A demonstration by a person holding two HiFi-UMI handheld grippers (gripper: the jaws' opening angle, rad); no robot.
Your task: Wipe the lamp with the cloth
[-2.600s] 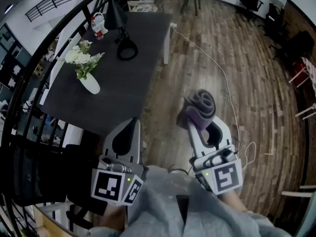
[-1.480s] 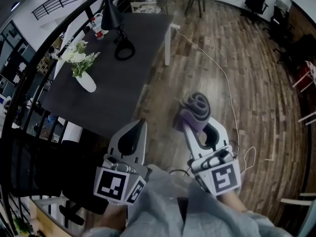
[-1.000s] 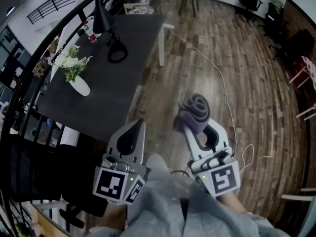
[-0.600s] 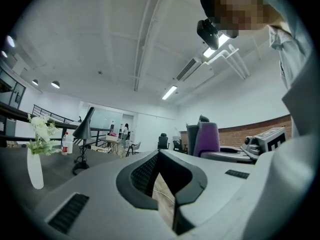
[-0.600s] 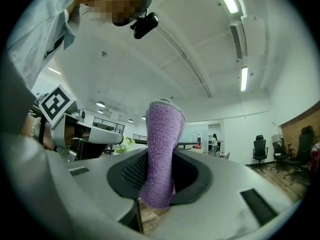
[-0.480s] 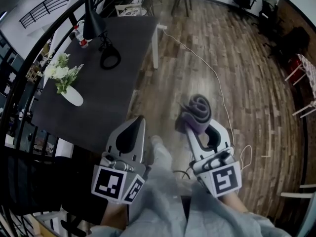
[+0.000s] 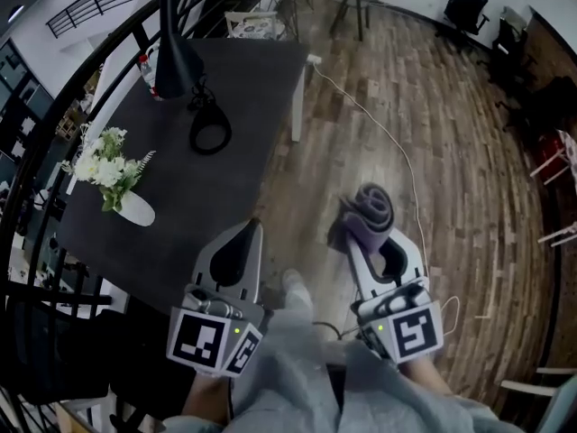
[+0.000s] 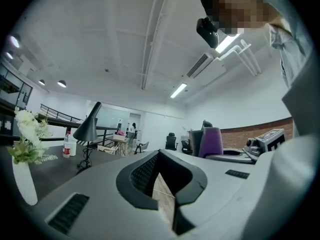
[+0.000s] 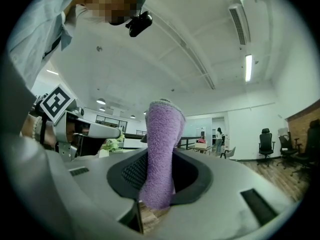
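A wooden floor (image 7: 469, 170) spreads beneath and ahead of the left tool (image 7: 245, 228) and the right tool (image 7: 363, 235). A white cable (image 7: 388, 124) crosses the floor beyond the right tool. The dark tabletop (image 7: 234, 142) stretches ahead of the left tool. At its far end, well apart from both tools, stands the black lamp (image 7: 171, 57), with a bottle (image 7: 144, 64) just beside it. A white vase (image 7: 135, 207) of flowers sits nearer, to the left. The left tool's jaws are closed together with nothing between them. The right tool clamps a rolled purple cloth (image 7: 371, 210), which sticks out past its tips.

The right gripper (image 9: 159, 194) clamps an upright purple cloth (image 9: 161, 149).
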